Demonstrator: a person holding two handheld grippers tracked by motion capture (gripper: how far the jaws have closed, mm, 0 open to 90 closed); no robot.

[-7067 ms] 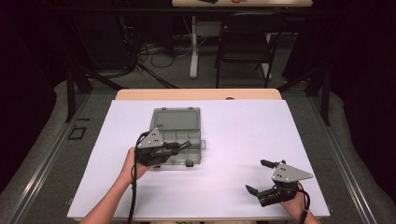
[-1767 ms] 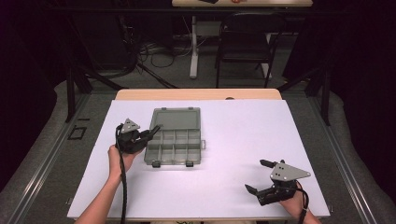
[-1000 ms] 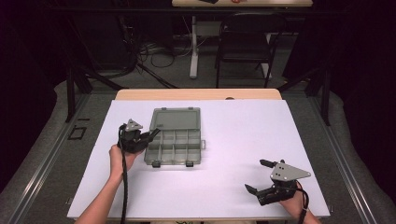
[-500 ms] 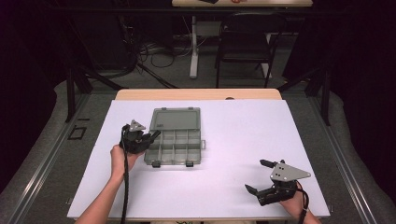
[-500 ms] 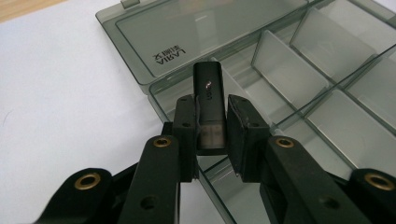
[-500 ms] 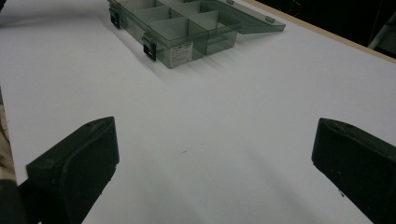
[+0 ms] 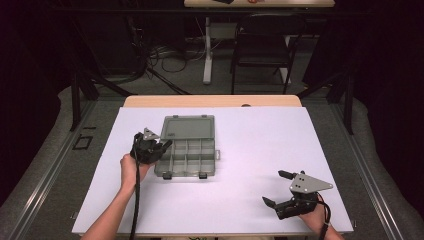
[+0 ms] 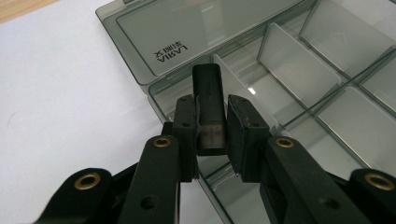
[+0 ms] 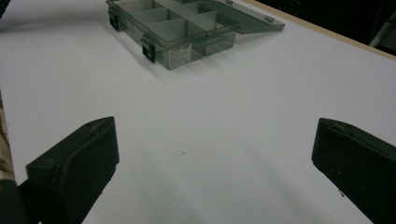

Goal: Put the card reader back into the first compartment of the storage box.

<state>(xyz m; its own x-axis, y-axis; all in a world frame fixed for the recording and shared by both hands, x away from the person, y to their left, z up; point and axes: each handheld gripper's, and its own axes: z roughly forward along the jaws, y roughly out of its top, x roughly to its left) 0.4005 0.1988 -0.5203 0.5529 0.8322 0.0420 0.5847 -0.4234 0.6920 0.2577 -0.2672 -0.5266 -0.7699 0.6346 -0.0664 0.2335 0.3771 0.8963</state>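
Two jaws of my left gripper [image 8: 211, 135] pinch a black block [image 8: 208, 109] at frame centre over the organizer box [image 8: 299, 70]; I'd lower it squarely into one compartment, right gripper [image 7: 291, 199] wide open, empty.

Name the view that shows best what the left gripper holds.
The left gripper view: a small dark block sits clamped between its jaws, over the open box. The high view hides the block behind the left gripper.
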